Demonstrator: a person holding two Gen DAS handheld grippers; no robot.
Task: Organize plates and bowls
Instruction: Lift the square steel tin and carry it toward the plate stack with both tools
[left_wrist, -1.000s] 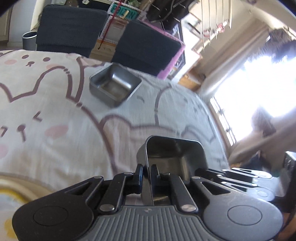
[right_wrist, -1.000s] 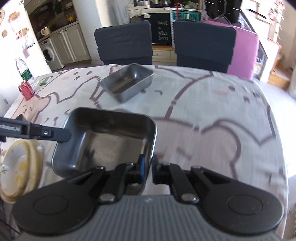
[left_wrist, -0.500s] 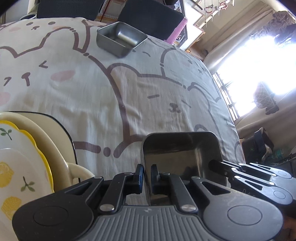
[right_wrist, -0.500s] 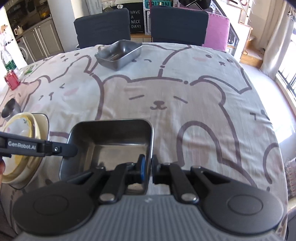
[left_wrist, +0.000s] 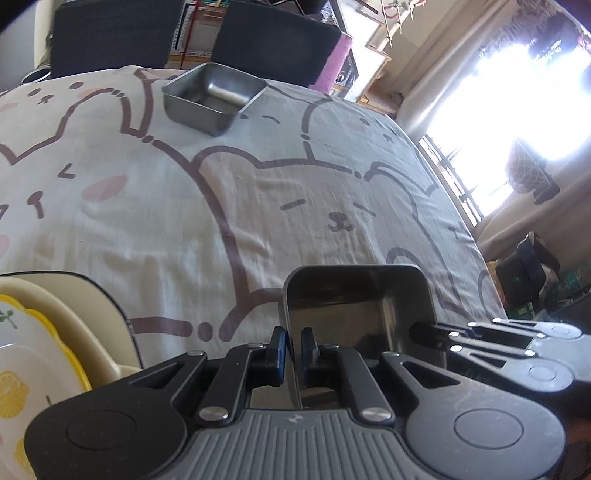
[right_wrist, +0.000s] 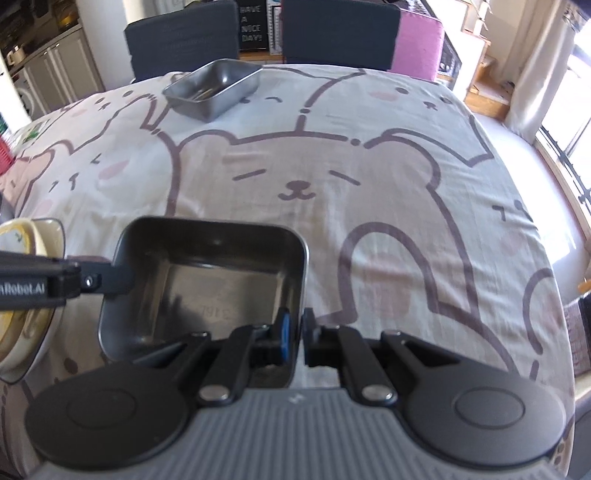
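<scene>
Two grippers pinch one square steel pan (right_wrist: 207, 280) low in frame: the right gripper (right_wrist: 293, 334) clamps its right wall, the left gripper (left_wrist: 290, 349) its opposite wall, jaws closed on metal. Broad bare bear-print tablecloth (right_wrist: 369, 184) spreads beyond. A second pan (right_wrist: 214, 88) sits upper left, long axis slanting toward upper right. Only the left wrist view shows the stacked plates (left_wrist: 33, 339) clearly, at lower left.

I read "HAVE A NICE DAY!" on the black sign (right_wrist: 252, 26) behind the chairs — and "Robot.AI" (start cut off) on the left gripper (right_wrist: 118, 282).
</scene>
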